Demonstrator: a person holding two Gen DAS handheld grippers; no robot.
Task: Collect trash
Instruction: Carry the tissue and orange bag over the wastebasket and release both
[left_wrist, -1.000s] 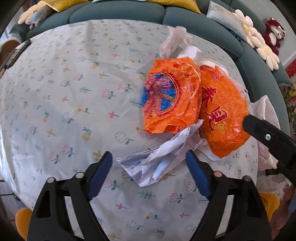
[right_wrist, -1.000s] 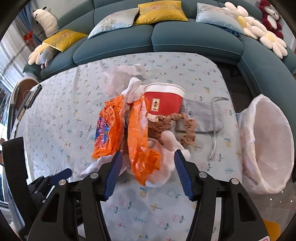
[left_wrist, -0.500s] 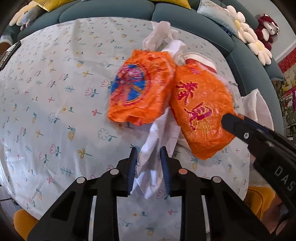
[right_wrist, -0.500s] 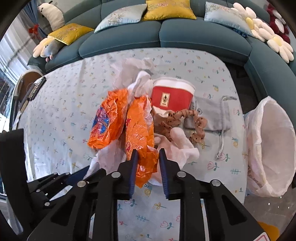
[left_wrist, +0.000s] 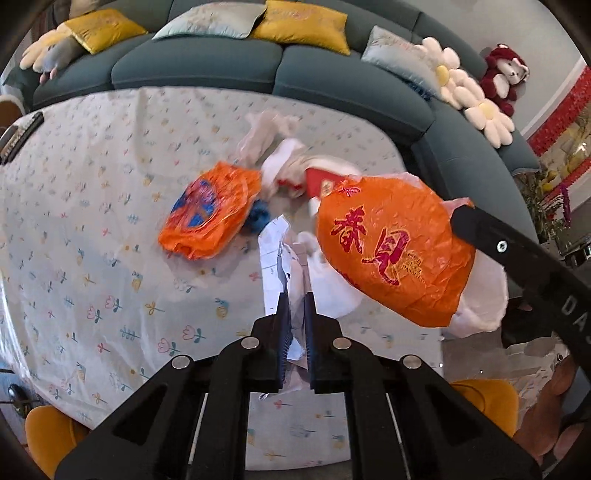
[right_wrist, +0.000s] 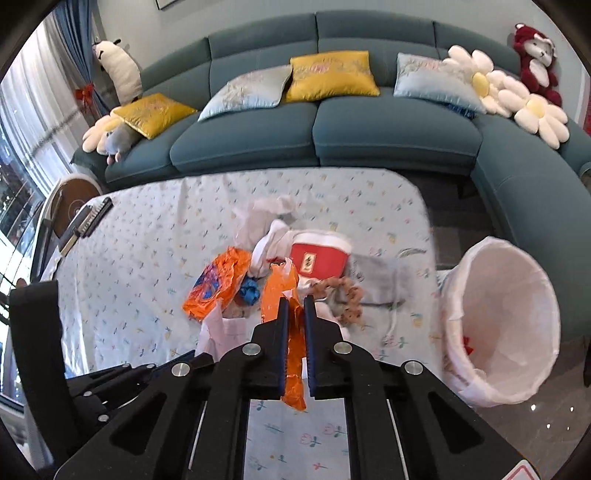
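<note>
My left gripper (left_wrist: 295, 297) has its jaws closing tight on a crumpled white paper (left_wrist: 275, 254), which is raised off the flowered tablecloth (left_wrist: 92, 258). My right gripper (right_wrist: 295, 301) has its jaws closing tight on an orange wrapper (right_wrist: 279, 291) that hangs between them; in the left wrist view that orange wrapper (left_wrist: 391, 251) floats above the table with a white plastic bag behind it. A second orange wrapper (right_wrist: 212, 286) lies on the cloth beside a blue crumpled scrap (right_wrist: 249, 290) and a red paper cup (right_wrist: 319, 258).
A bin with a white liner (right_wrist: 502, 325) stands on the floor right of the table. A brown scrunchie (right_wrist: 347, 291), a grey pouch (right_wrist: 376, 277) and white tissues (right_wrist: 266, 214) lie near the cup. A remote (right_wrist: 88, 218) lies far left. A teal sofa (right_wrist: 369, 136) curves behind.
Both grippers went from open around their items to shut on them and rose. The paper and the right-hand orange wrapper came up off the cloth; a blue scrap now shows underneath.
</note>
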